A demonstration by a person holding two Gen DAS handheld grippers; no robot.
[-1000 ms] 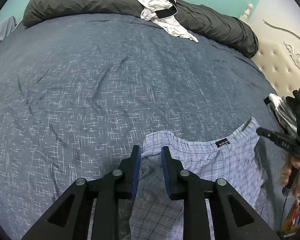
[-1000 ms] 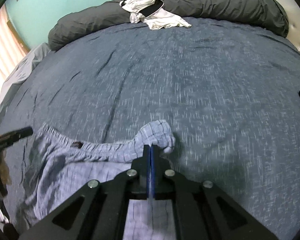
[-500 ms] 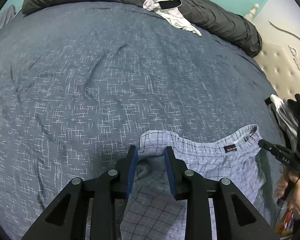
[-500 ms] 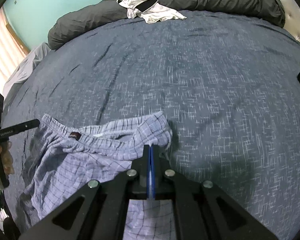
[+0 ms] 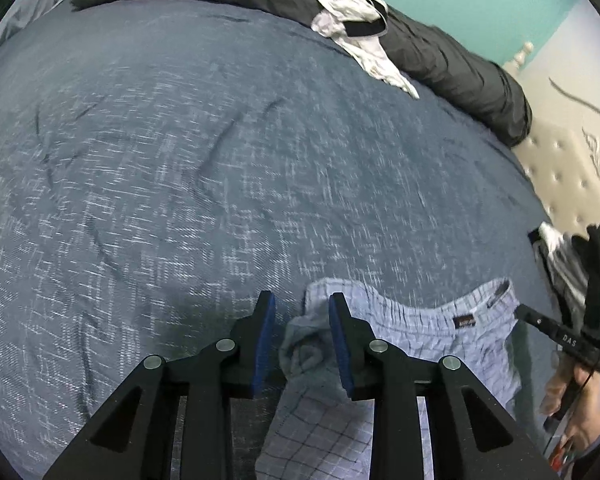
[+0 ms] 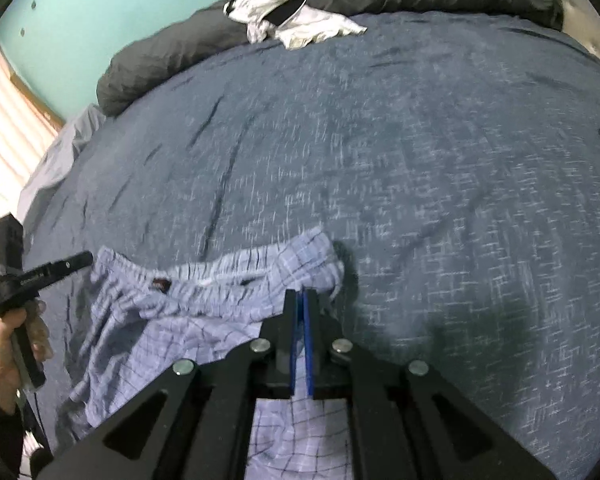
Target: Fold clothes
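Note:
Light blue checked shorts (image 5: 420, 328) lie on the blue bedspread (image 5: 180, 160), waistband towards the far side. At one waistband corner, my left gripper (image 5: 300, 308) is open: a bunch of cloth sits between the pads and leans on the right one, with a gap to the left. At the other corner (image 6: 324, 264), my right gripper (image 6: 302, 294) is shut on the hem of the shorts (image 6: 204, 292), and its jaws are just starting to open. Each view shows the other gripper in a hand at its edge.
A heap of white and black clothes (image 5: 352, 24) lies on a rolled dark grey duvet (image 5: 460, 64) at the far side. A tufted headboard (image 5: 572, 176) is at the right. A dark and white garment (image 5: 556, 252) sits near it.
The shorts have come down and spread flatter on the bed. My left jaws have widened off the cloth. Both grippers have sunk a little and rolled.

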